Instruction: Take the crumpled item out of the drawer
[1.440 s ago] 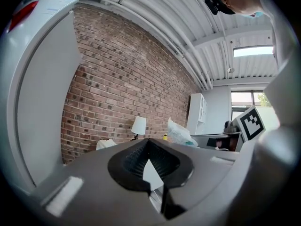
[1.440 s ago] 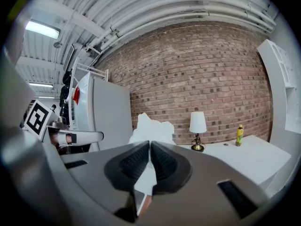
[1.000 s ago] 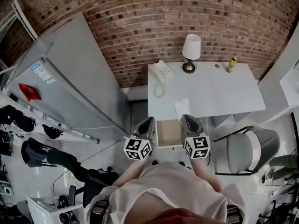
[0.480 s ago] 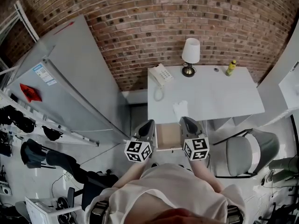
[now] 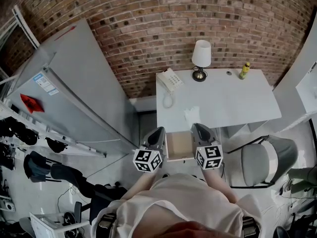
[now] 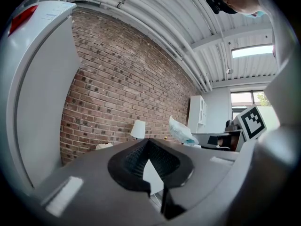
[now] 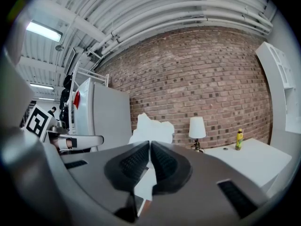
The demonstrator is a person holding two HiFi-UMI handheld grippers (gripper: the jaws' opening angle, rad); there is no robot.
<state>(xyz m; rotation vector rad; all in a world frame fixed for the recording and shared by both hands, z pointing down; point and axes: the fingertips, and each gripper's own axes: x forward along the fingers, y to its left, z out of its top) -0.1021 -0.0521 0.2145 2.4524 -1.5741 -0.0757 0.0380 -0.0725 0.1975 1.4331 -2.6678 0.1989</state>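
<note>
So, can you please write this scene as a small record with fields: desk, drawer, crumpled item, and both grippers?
desk: white desk by the brick wall; on it a telephone, a lamp and a yellow bottle
drawer: drawer pulled open under the desk's front edge; nothing seen inside
crumpled item: white crumpled item, out of the drawer, over the desk's front edge
right gripper: right gripper with jaws together, apparently pinching the crumpled item
left gripper: left gripper with jaws together, nothing between them

Almost nothing to report: merely a faint drift of the whole head view, nudging lamp point(image 5: 201, 53) and red tag point(image 5: 28, 103) slightly nearer.
</note>
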